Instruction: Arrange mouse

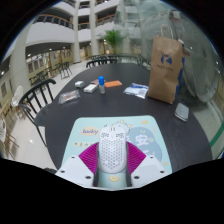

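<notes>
The mouse [113, 149], white with a perforated shell, sits between the two pink pads [90, 158] of the gripper [113, 160], above a pale printed mat [85, 131]. The jaws stand narrow and appear to press its two sides, so it seems gripped. I judge it light, rigid and a little slippery; the sides at mid-length are the good place to hold. The mat lies on a dark round tabletop [120, 105] carrying a brown paper bag [166, 70], a small bottle [101, 86] and papers [136, 91]. Beyond are chairs [32, 97] and a bright multi-storey hall.
</notes>
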`<state>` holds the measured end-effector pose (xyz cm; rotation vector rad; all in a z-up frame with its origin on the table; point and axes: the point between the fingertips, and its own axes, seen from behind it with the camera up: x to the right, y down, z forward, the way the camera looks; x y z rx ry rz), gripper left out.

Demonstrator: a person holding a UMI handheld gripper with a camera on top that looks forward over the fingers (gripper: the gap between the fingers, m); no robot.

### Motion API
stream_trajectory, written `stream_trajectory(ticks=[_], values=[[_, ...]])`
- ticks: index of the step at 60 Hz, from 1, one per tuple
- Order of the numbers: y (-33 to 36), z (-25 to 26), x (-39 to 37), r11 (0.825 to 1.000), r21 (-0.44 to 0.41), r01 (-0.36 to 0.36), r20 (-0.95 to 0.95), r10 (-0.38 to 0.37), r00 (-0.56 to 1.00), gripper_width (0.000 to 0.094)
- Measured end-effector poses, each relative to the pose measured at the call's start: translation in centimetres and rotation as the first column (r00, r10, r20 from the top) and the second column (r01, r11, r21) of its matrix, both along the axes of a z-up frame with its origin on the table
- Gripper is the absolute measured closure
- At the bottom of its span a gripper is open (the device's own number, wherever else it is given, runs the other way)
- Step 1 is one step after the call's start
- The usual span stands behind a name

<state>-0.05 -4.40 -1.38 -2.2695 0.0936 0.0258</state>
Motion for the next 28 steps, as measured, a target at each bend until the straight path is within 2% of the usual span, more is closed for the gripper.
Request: stream_trajectory(ticks=[7,11,17,22,28], values=[[-0.4,-0.2,0.2,1.000,-0.010,-0.029,0.078,0.029,0.996,0.0431],[-1.3,0.0,-0.2,0.996,-0.036,-0.075,0.076,0.078,0.994,0.0348],[-3.2,1.6,-1.3,0.985,-0.020,-0.169,0.063,0.170,0.983,0.0063],[-6.6,2.6,-0.7,0.977,-0.033,-0.210,0.059,0.212,0.976,0.0082],[-10.0,3.7,1.1,0.975,-0.009,-0.223,0.045,0.223,0.974,0.0081]])
